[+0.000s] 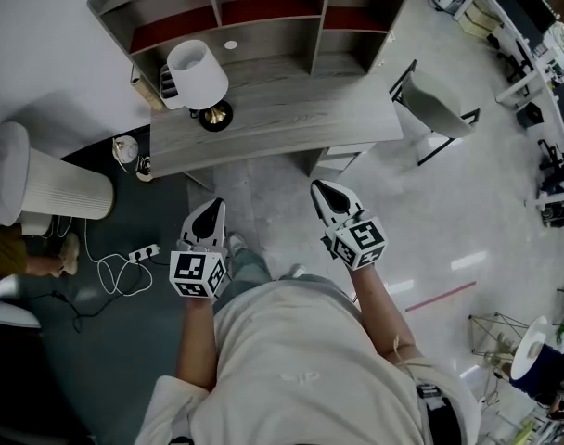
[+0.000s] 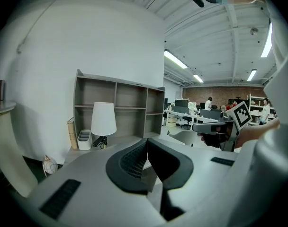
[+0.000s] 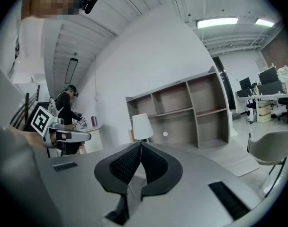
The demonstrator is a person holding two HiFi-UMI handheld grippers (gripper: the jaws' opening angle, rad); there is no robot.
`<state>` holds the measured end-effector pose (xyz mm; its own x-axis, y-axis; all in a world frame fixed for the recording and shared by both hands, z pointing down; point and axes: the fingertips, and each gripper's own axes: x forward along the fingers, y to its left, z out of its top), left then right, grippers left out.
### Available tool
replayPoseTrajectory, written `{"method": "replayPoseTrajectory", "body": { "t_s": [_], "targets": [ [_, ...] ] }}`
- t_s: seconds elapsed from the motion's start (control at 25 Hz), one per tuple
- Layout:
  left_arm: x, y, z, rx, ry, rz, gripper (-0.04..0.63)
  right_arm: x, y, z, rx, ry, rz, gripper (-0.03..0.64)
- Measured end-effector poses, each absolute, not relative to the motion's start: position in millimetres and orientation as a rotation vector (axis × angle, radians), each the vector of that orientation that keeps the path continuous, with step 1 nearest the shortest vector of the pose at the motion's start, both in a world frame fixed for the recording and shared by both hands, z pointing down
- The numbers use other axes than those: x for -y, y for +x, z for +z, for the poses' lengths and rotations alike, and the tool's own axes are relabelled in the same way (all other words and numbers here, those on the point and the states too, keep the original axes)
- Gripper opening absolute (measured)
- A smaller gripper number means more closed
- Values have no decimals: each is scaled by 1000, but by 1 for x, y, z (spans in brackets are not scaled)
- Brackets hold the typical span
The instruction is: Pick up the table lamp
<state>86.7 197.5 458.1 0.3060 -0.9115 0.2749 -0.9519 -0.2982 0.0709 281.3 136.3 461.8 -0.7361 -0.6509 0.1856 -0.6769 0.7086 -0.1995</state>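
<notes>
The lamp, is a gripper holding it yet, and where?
No. The left gripper and right gripper are shut and empty; the table lamp stands on the desk.

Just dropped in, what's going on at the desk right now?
A person stands facing the desk with a gripper in each hand. The left gripper and the right gripper are both shut and empty, and both are held over the floor short of the desk's front edge. The lamp stands upright at the desk's back left, by the shelves, untouched. The pickup hasn't started yet.
</notes>
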Motion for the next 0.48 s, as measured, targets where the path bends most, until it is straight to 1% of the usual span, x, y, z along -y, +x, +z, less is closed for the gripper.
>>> {"method": "replayPoseTrajectory", "body": {
  "t_s": [0.2,0.48],
  "targets": [
    [-158,45,458,1676,2362,258,17,-99,243,461,2783,1129,393,31],
    [-110,-33,461,1649,2362,235,17,-58,172,463,2742,1169,397,31]
  ]
}}
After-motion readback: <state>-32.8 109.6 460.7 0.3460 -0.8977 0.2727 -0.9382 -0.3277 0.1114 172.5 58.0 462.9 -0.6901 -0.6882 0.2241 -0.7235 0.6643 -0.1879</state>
